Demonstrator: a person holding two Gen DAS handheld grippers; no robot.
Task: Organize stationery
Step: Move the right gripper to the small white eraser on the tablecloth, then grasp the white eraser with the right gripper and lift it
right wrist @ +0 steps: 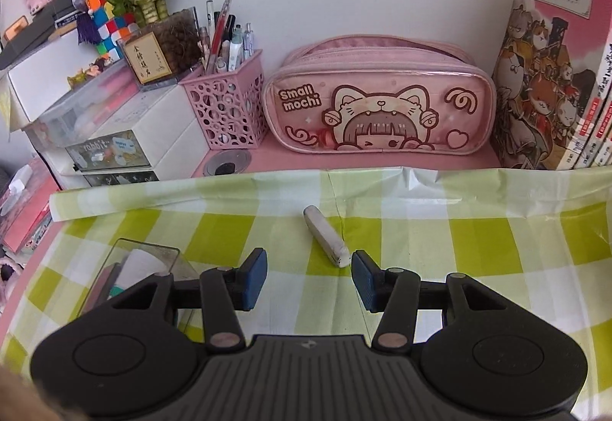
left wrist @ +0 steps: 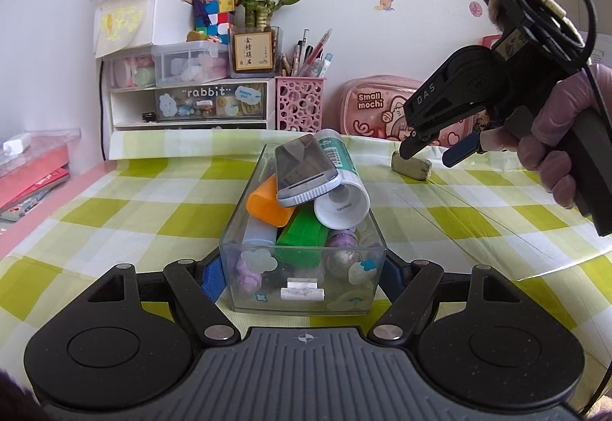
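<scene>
Left wrist view, L gripper (left wrist: 304, 277): nearest item; blue pads pressed on both side walls of clear box, pinching it.
Clear box (left wrist: 244, 268): transparent bin on green/white check cloth (left wrist: 114, 199), w/ cloud stickers on front wall.
Box contents: orange case (left wrist: 266, 205), green block (left wrist: 302, 233), white tube w/ teal label (left wrist: 342, 199), grey flat device (left wrist: 306, 172) on top; small purple bits at bottom, can't ID.
Right wrist view, R gripper (right wrist: 309, 279): pads spread apart, nothing btwn them; hovers above cloth, pointing down.
R gripper pads (right wrist: 254, 277): blue, not touching anything.
Eraser (right wrist: 327, 241): grey-white, worn; lies loose on cloth just ahead of R gripper, its near end close to right pad; outside the box, to box's right.
Gloved hand (left wrist: 554, 142): grips R tool handle, seen from left cam.
Pencil case (right wrist: 378, 111): pink, "Small mochi" print, against wall beyond cloth edge.
Pen holder (right wrist: 225, 111): pink perforated cup, pens inside, left of pencil case.
Drawer unit (left wrist: 191, 103): white, "rabbit" label, left of pen holder.
Plant (left wrist: 260, 0): bamboo in glass pot atop drawers.
Books (right wrist: 554, 77): upright, far right by wall.
</scene>
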